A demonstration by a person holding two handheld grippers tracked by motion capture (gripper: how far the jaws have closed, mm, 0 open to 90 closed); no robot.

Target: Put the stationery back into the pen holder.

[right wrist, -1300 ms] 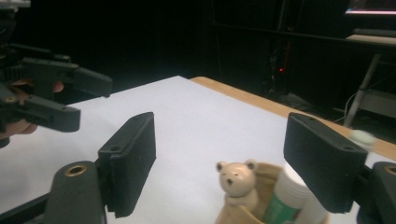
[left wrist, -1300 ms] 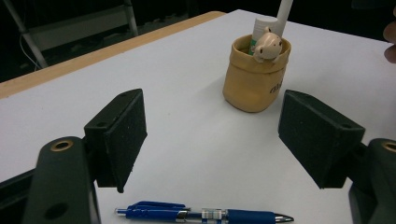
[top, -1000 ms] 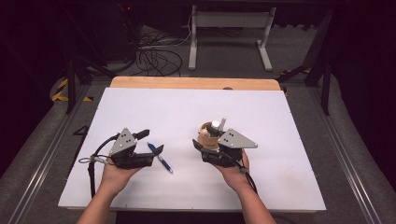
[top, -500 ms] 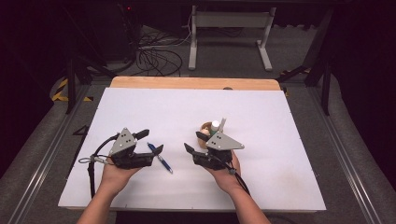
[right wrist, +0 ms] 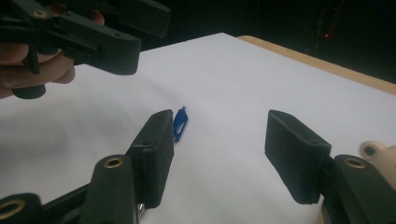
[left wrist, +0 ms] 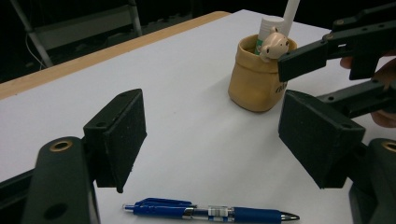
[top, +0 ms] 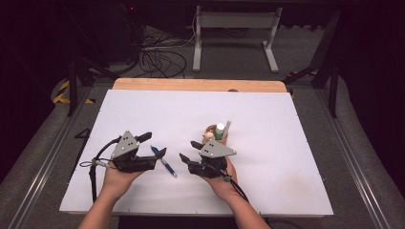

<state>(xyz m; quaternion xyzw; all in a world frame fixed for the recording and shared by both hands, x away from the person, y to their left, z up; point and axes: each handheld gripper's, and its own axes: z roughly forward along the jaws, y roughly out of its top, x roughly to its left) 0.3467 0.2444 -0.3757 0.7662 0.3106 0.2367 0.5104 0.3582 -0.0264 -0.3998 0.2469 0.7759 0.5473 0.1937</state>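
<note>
- White tabletop [top: 286, 157], dark room behind.
- Blue plastic click pen [top: 164, 161] lies flat left of the tan sack-shaped pen holder [top: 216, 135], long axis diagonal, tip toward the person.
- Left gripper [top: 153, 144] gapes wide beside it, empty.
- Right gripper [top: 190, 150] also wide, empty, just beside the holder.

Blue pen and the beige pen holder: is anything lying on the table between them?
No. In the left gripper view, only bare white table lies between the blue pen and the beige pen holder; the high view agrees.
</note>
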